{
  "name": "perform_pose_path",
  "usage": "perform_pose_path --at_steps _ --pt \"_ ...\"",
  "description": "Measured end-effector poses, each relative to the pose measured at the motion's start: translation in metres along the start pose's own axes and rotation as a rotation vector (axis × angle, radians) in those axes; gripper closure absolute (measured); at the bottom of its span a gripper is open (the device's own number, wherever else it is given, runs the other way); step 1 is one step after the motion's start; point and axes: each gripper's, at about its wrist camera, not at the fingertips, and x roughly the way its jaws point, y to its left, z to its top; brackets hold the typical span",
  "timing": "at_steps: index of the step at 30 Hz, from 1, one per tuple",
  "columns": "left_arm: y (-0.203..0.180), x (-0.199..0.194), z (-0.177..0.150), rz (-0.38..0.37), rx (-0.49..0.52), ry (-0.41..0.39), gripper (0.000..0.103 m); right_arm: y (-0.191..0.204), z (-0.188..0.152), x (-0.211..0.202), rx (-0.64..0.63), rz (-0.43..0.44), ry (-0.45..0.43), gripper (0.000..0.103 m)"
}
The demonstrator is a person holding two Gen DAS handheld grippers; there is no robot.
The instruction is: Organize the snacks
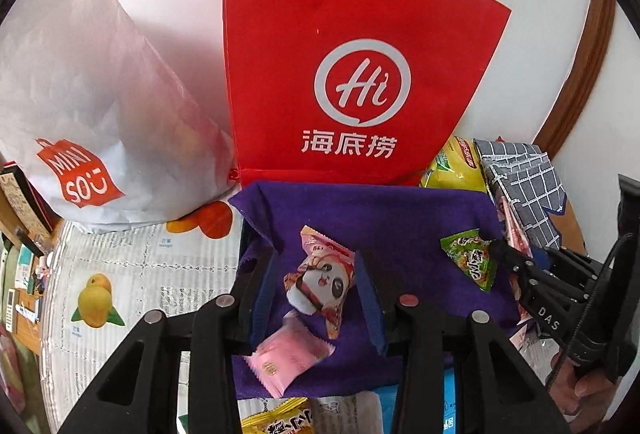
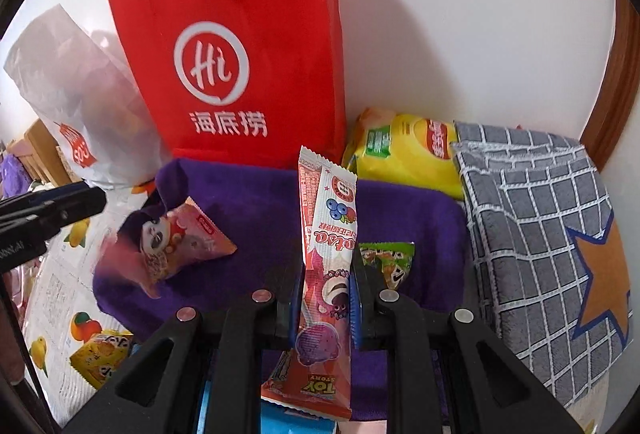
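Observation:
My left gripper is open, its fingers on either side of a panda-print snack packet that lies on a purple cloth. A pink packet lies just below it and a green packet to the right. My right gripper is shut on a long pink Toy Story snack stick, held upright above the purple cloth. The panda packet and green packet also show in the right wrist view. The right gripper's body shows at the right of the left wrist view.
A red Haidilao bag and a white Miniso bag stand behind the cloth against the wall. A yellow chip bag and a grey checked cloth lie at the right. A yellow packet lies on the fruit-print tablecloth.

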Motion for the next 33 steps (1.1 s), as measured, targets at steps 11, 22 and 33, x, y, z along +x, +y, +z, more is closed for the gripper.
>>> perform_pose_path --at_steps 11,22,33 --pt "0.002 0.007 -0.001 -0.025 -0.013 0.034 0.067 0.0 -0.005 0.017 -0.021 0.004 0.047 0.084" --pt "0.0 0.009 -0.001 -0.031 -0.007 0.047 0.067 0.006 -0.015 0.042 -0.048 -0.005 0.125 0.083" --pt "-0.002 0.007 0.0 -0.028 -0.014 0.06 0.056 0.006 -0.022 0.056 -0.058 -0.032 0.19 0.083"
